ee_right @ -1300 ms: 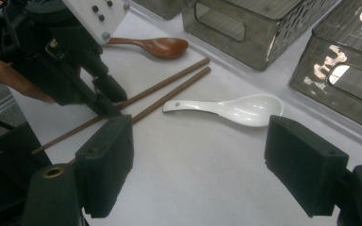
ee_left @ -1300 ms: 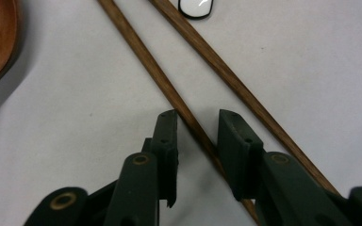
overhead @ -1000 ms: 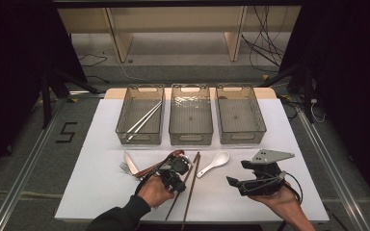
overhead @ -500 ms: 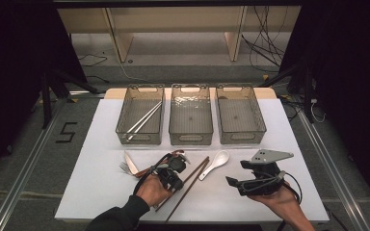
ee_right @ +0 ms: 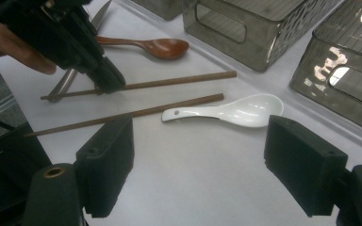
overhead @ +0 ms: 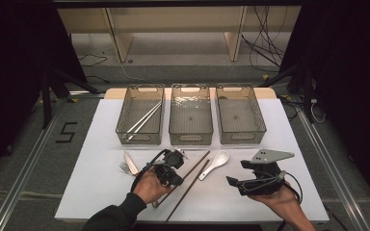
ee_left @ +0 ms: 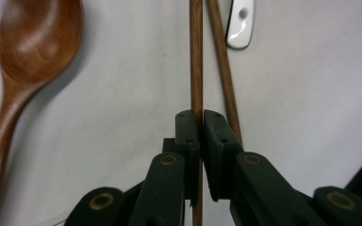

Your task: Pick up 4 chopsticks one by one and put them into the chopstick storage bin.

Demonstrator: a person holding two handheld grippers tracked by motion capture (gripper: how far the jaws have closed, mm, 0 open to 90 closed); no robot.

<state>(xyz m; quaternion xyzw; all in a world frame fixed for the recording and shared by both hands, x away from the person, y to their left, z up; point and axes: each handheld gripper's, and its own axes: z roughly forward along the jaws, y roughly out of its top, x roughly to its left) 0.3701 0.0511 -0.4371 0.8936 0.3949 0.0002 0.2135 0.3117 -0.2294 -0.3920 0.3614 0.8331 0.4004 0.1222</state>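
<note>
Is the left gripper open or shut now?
Shut: the left gripper has its jaws pressed on a brown chopstick that runs between them.

Lab recording setup, not home: white counter (overhead: 101, 192) framed by metal rails (overhead: 24, 168), black curtains both sides, loose cables (overhead: 265, 43) on bare floor, taped numeral "5" (overhead: 66, 132), plain wooden frame (overhead: 120, 41) behind.

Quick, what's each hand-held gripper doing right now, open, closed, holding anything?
Left hand-held gripper: closed on a wooden chopstick.
Right hand-held gripper: open, holding nothing, above the table.
</note>
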